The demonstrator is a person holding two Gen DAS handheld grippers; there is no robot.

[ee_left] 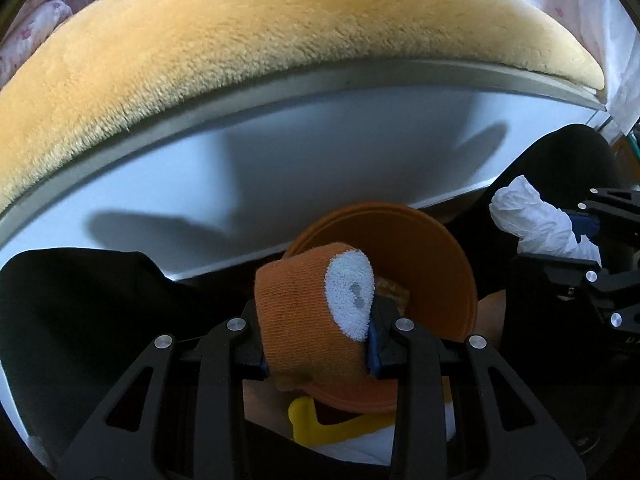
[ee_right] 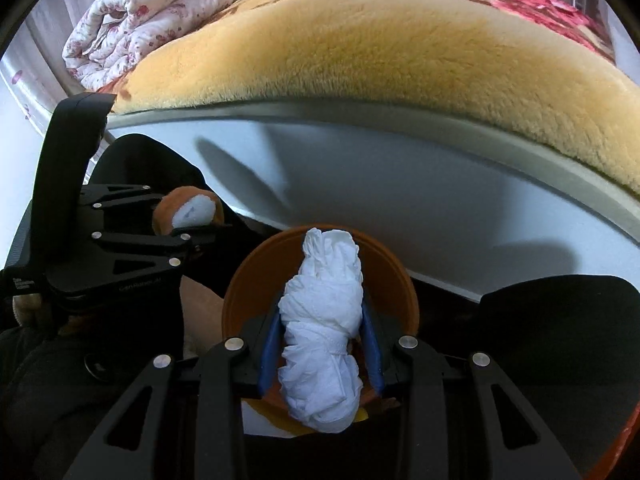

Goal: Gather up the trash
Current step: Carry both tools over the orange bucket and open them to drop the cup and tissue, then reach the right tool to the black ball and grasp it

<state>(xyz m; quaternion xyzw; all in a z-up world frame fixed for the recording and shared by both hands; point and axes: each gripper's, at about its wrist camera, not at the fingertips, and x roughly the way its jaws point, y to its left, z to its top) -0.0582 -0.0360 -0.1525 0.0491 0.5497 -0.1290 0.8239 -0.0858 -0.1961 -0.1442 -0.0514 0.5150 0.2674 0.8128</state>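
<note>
My left gripper (ee_left: 316, 340) is shut on a rolled orange sock (ee_left: 308, 320) with a white toe patch, held over an orange bin (ee_left: 440, 264). It also shows in the right wrist view (ee_right: 188, 212), at the left. My right gripper (ee_right: 320, 344) is shut on a crumpled white tissue wad (ee_right: 324, 336) above the same orange bin (ee_right: 248, 280). In the left wrist view that tissue wad (ee_left: 536, 220) and the right gripper (ee_left: 580, 236) show at the right edge.
A bed with a tan plush blanket (ee_right: 380, 40) and a white side panel (ee_right: 400, 192) fills the background. A folded floral quilt (ee_right: 152, 12) lies at its far left. A yellow plastic piece (ee_left: 320, 424) lies under the left gripper. Dark clothing (ee_left: 80, 300) flanks the bin.
</note>
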